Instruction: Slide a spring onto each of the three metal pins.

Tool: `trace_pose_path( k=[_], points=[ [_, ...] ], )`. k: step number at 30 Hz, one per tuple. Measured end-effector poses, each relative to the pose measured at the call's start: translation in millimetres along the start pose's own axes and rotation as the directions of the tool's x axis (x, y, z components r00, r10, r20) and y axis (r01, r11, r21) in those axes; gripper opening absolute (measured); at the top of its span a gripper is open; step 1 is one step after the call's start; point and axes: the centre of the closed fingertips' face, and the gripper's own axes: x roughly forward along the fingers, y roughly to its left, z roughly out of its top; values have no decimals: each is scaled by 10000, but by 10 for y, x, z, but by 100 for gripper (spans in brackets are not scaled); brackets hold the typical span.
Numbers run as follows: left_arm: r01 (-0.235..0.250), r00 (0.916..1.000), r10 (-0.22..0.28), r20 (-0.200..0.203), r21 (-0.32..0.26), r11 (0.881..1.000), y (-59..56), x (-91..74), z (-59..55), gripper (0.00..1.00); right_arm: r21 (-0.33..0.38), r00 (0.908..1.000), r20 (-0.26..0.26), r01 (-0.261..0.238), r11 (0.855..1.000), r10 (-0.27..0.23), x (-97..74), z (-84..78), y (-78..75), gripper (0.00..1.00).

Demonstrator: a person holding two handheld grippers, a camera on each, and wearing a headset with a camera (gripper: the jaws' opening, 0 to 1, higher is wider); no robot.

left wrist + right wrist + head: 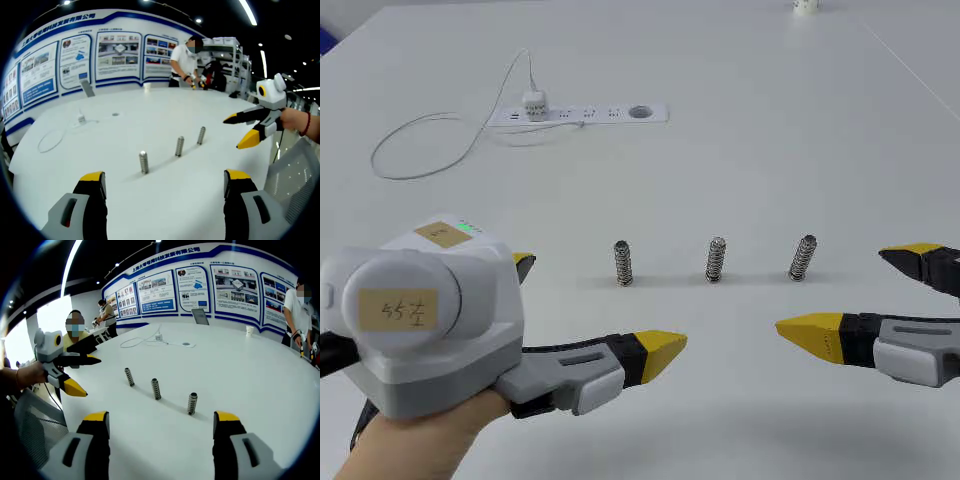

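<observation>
**Both grippers wide open, springs standing in a row**

Nearest the person, the left gripper (603, 301) and right gripper (831, 290) hover low over the white bench (740, 170), jaws spread wide, holding nothing. Just beyond, three springs stand on their pins: left spring (623, 262), middle spring (716, 259), and right spring (803, 257), which leans slightly. Farther back lie a power strip (582, 113) and a looped white cable (420, 125).
</observation>
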Motion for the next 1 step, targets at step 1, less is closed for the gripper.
trace_pose_path(
  k=[1],
  points=[
    [5, 10000, -5, 3, -12, 10000, 0, 0, 1, 100, -13, 10000, -11, -22, 10000, 22, 1, -1, 3, 87]
  ],
)
